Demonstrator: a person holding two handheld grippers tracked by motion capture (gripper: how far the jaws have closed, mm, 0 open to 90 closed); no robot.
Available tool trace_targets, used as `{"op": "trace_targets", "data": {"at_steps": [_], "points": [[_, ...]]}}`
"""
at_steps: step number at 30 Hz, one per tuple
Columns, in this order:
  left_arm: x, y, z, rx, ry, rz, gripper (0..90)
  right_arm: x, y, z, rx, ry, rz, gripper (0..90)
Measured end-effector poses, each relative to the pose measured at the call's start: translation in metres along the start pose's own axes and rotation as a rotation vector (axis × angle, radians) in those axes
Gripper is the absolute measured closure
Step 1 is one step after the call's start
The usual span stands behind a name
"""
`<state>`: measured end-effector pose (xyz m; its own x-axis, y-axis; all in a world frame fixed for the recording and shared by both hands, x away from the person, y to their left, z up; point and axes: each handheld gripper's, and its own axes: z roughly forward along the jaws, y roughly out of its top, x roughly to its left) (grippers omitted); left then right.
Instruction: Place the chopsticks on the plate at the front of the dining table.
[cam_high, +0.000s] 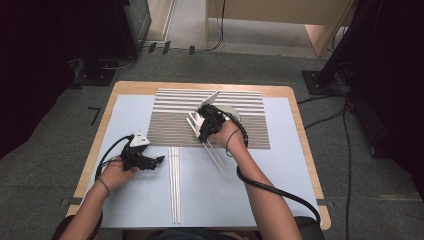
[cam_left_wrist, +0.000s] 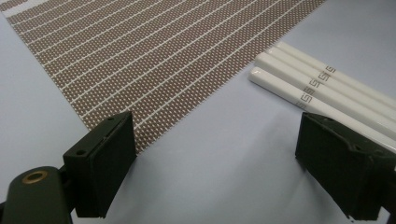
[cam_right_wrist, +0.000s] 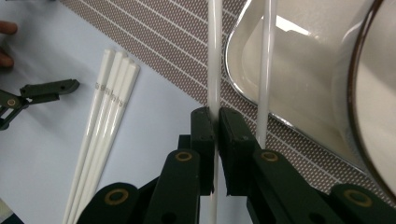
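We see the right gripper (cam_right_wrist: 215, 123) pinching 1 white chopstick (cam_right_wrist: 214, 60) over the striped placemat (cam_right_wrist: 177, 32) beside a white dish (cam_right_wrist: 299, 74), with a second chopstick (cam_right_wrist: 265, 70) just beside its jaws, while the left gripper (cam_left_wrist: 215, 158) rests spread near 4 chopsticks (cam_left_wrist: 303, 84).

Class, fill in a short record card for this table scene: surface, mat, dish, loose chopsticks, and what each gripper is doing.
Surface: pale blue sheet on a wooden table
Mat: brown woven placemat with white stripes
Dish: white ceramic dish resting on the mat
Loose chopsticks: bundle of white chopsticks lying on the sheet, just off the mat's near edge
Left gripper: open, empty, beside the bundle
Right gripper: shut on one white chopstick; a second one runs beside its jaws
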<state>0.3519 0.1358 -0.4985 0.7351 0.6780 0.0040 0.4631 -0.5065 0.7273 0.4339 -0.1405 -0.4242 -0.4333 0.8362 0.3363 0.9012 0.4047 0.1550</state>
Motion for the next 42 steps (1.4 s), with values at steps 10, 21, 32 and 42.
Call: {"op": "trace_targets", "data": {"at_steps": [10,21,32,42], "points": [[0.0,0.0,0.0,0.0,0.0,0.0,11.7,-0.003,0.006,0.002,-0.009,0.002,0.011,85.4],[0.0,0.0,0.0,0.0,0.0,-0.001,11.7,-0.006,0.011,0.005,-0.015,-0.018,0.017,85.3],[0.0,0.0,0.0,0.0,0.0,0.0,11.7,-0.005,0.015,0.007,-0.019,-0.032,0.012,85.3],[0.0,0.0,0.0,0.0,0.0,-0.001,11.7,-0.005,0.021,0.011,-0.028,-0.056,0.008,85.3]]}}
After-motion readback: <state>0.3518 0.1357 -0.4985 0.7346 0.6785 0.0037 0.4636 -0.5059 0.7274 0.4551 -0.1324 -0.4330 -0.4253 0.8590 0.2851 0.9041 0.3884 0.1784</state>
